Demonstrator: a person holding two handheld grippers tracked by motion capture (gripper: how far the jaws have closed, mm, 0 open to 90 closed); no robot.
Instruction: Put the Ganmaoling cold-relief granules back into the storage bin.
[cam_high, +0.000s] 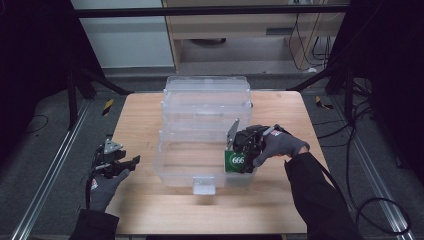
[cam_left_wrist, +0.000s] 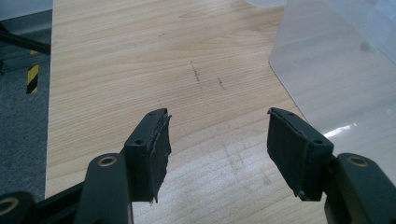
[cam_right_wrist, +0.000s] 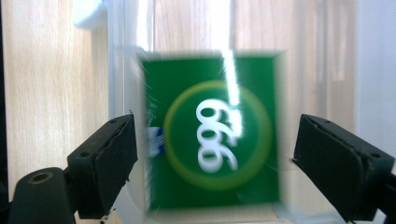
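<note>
A green box (cam_high: 234, 161) marked 666 in white sits at the right end of the clear plastic bin (cam_high: 165, 172). In the right gripper view the green box (cam_right_wrist: 210, 130) is blurred and lies between the two jaws, with a gap to each pad. My right gripper (cam_high: 246, 150) hangs over that end of the bin, open (cam_right_wrist: 212, 163). My left gripper (cam_high: 119, 162) is open above bare wood at the table's left, nothing between its fingers (cam_left_wrist: 154, 149). The bin's left wall (cam_left_wrist: 336, 79) shows at the right of the left gripper view.
The bin's clear lid (cam_high: 207, 102) stands open behind it, toward the table's far edge. A white latch (cam_high: 203, 184) sticks out from the bin's front wall. The wooden table (cam_high: 150, 205) has bare room in front and at the left. Black frame legs and cables lie on the floor around.
</note>
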